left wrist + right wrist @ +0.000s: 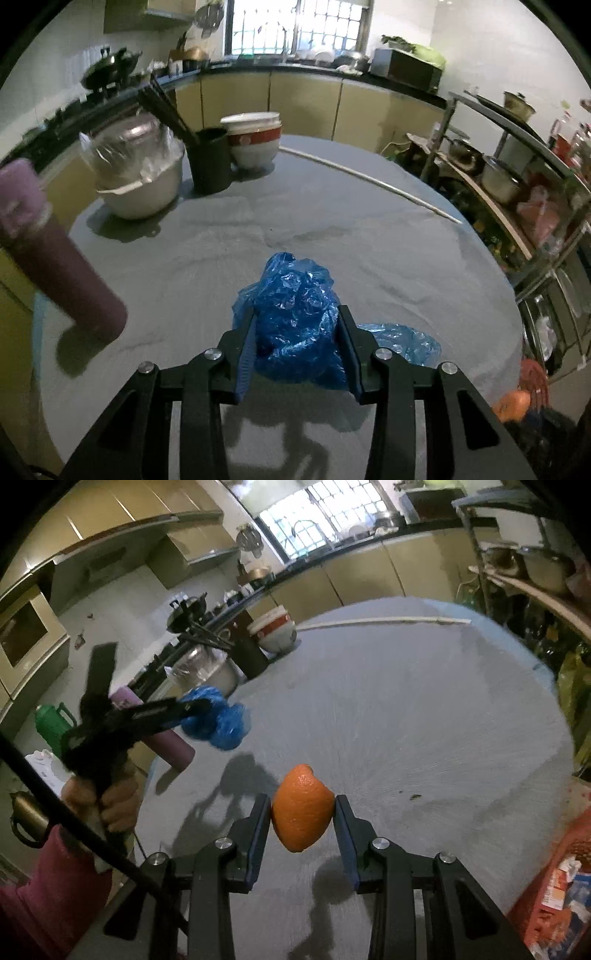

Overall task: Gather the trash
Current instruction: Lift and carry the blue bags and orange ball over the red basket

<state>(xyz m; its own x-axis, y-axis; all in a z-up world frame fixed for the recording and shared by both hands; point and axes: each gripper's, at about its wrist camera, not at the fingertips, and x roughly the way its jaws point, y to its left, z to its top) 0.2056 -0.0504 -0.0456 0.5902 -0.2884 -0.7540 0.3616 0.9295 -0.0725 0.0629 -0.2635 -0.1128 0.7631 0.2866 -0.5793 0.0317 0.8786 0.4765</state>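
Note:
My left gripper [297,321] is shut on a crumpled blue plastic bag [295,314] and holds it above the grey round table [369,240]. The bag also shows in the right wrist view [218,720], held off the table by the left gripper [192,707]. My right gripper [301,812] is shut on a piece of orange peel [301,808] and holds it above the table [406,720]. The orange peel shows at the lower right edge of the left wrist view [511,404].
A purple flask [55,251] stands at the table's left edge. A steel pot [136,173], a black chopstick holder [210,158] and stacked bowls [253,140] stand at the back. A white stick [369,181] lies at the far right. A red basket with trash [554,886] sits at lower right.

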